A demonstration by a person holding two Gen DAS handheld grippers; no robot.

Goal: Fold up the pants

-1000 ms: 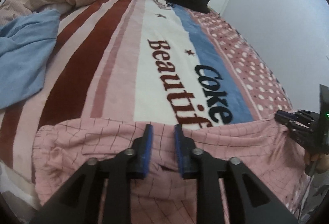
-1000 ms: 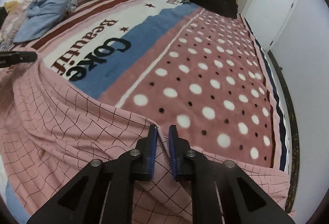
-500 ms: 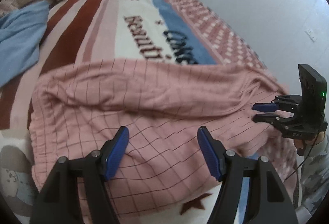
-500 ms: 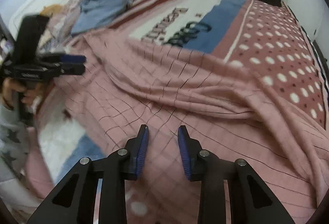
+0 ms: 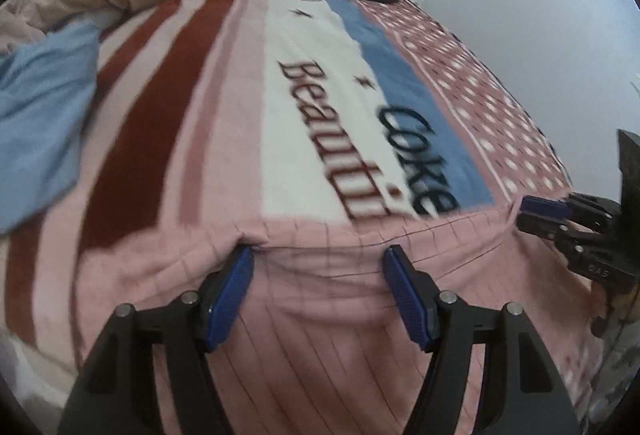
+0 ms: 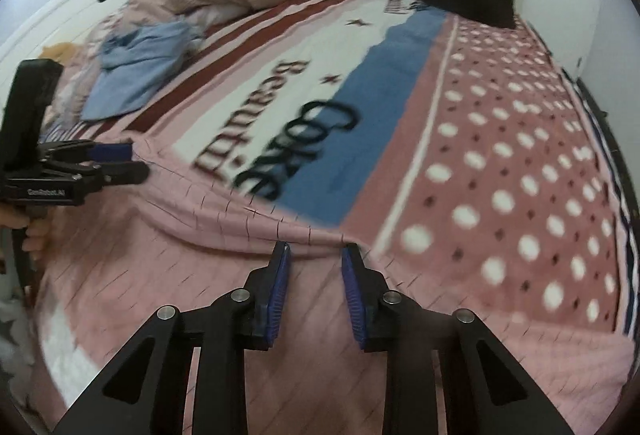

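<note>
Pants [image 5: 320,299] spread flat on bed [image 5: 304,107] | left tongs [image 5: 318,293] held wide, empty | right tongs [image 6: 316,285] held narrowly apart, empty

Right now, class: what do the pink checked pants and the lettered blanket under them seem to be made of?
Pink checked pants: likely thin woven cotton or flannel, matte; they drape softly and crease into fine folds. Lettered blanket: probably plush fleece, matte and slightly fuzzy; its printed letters and stripes have soft edges, though blur leaves that uncertain.
</note>
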